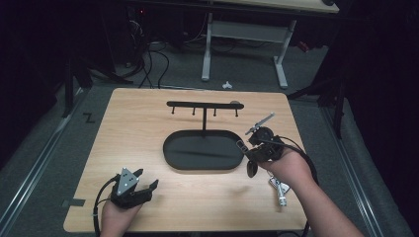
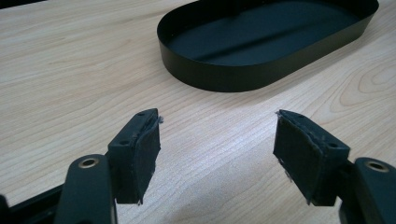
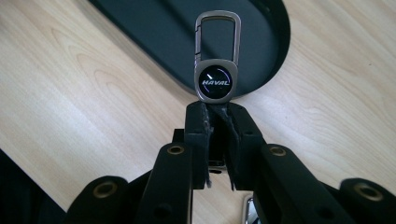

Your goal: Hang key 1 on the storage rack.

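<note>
While L fingers (image 2: 217, 154) gape empty, R fingers (image 3: 219, 140) pinch metal keychain (image 3: 217, 60) w/ carabiner loop.

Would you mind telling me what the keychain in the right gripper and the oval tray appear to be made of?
The keychain looks like brushed grey metal, judging by its dull sheen on the carabiner loop, with a glossy black badge inset. The oval tray seems to be thin sheet metal with a matte black coating: its wall is thin and even and reflects only softly, though plastic cannot be ruled out.

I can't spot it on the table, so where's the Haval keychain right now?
The Haval keychain is clamped in the right gripper, held above the right end of the black oval tray.
</note>
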A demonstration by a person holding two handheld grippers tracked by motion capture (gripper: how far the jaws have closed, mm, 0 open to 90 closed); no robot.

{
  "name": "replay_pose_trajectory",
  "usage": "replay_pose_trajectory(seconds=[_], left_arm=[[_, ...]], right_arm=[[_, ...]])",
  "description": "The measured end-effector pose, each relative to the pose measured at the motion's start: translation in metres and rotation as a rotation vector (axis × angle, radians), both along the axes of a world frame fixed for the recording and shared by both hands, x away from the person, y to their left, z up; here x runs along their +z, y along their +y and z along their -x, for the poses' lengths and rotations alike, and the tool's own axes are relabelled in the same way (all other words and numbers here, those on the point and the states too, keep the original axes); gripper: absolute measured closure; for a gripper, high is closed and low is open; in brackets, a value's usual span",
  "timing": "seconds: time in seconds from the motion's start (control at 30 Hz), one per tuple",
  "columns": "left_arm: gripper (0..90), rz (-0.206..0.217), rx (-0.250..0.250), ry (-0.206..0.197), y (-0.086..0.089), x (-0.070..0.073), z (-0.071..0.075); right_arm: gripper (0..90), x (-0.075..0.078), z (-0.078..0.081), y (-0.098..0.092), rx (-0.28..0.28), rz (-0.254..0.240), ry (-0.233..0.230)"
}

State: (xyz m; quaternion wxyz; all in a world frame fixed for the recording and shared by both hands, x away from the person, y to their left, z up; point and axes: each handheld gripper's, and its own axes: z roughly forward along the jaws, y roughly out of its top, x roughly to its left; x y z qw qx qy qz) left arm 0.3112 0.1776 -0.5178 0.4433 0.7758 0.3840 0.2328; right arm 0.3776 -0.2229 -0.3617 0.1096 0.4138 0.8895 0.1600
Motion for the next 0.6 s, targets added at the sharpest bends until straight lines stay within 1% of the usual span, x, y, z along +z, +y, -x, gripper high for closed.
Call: replay_pose_trajectory(seconds=[0.1, 0.3, 0.4, 0.53, 0.6], left_arm=[[31.9, 0.001, -0.001, 0.004, 0.0, -0.001, 0.0], [31.8, -0.001, -0.002, 0.005, 0.0, -0.001, 0.0], [31.7, 0.001, -0.005, 0.008, 0.0, -0.001, -0.001], [31.8, -0.003, -0.002, 0.006, 0.0, -0.001, -0.001], [31.8, -0.004, 0.0, 0.004, 0.001, 0.0, -0.001]], right_arm=[[80.6, 0.004, -0.004, 0.003, -0.006, -0.003, -0.005], [80.6, 0.011, -0.014, 0.015, 0.012, -0.007, -0.024], [80.7, 0.015, -0.021, 0.025, 0.008, -0.027, -0.029], [80.6, 0.016, -0.027, 0.032, 0.021, -0.022, -0.036], [80.6, 0.016, -0.03, 0.036, 0.019, -0.03, -0.032]])
